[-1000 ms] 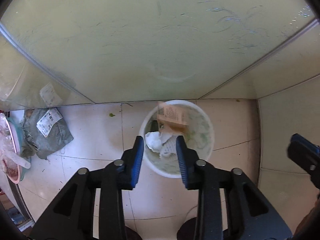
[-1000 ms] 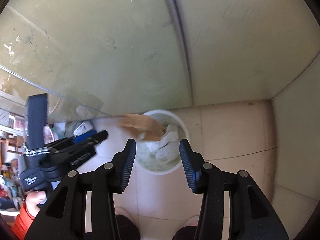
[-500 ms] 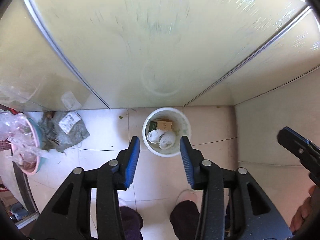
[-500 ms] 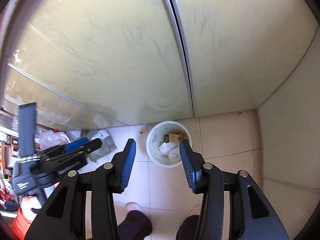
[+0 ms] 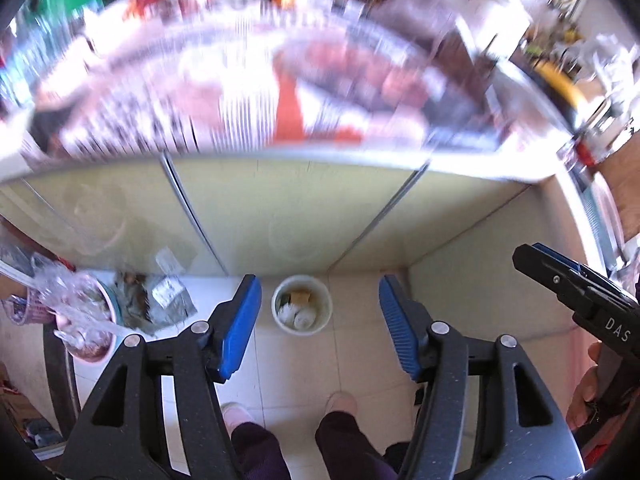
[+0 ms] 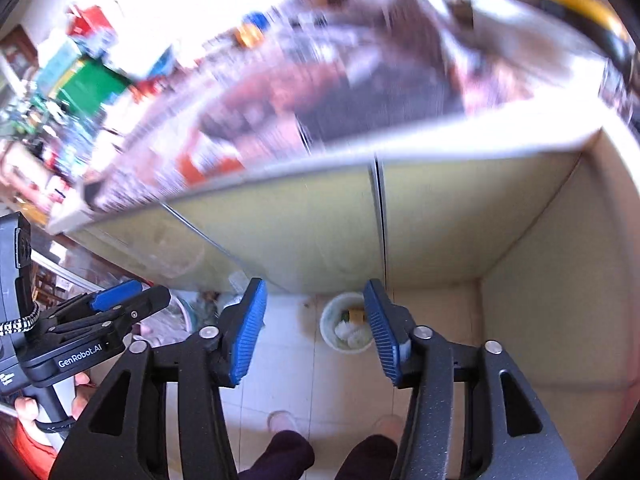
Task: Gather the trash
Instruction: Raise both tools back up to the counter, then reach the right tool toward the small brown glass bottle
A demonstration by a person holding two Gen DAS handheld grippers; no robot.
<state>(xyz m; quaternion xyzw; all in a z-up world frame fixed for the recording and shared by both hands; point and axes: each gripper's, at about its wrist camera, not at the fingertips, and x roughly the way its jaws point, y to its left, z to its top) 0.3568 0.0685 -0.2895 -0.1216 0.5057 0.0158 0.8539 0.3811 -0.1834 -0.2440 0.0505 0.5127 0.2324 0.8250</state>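
A white trash bin (image 5: 302,305) stands on the tiled floor against the cabinet, far below both grippers, holding crumpled white paper (image 5: 296,315) and a brown scrap. My left gripper (image 5: 320,304) hangs high above it, its jaws opening, nothing between the blue pads. In the right wrist view the bin (image 6: 347,323) shows between the fingers of my right gripper (image 6: 314,308), whose jaws are also opening and empty. The right gripper's tip (image 5: 576,288) enters the left view at the right edge; the left gripper (image 6: 92,320) sits at the left of the right view.
A blurred, cluttered countertop (image 5: 280,80) fills the upper half of both views above pale green cabinet doors (image 5: 280,208). On the floor left of the bin lie a grey bag (image 5: 160,300) and a pink bowl with plastic (image 5: 84,320). The person's feet (image 5: 340,404) stand below.
Both grippers rose well above the bin, which now looks much smaller. Both jaws spread wider. The countertop has come into view at the top.
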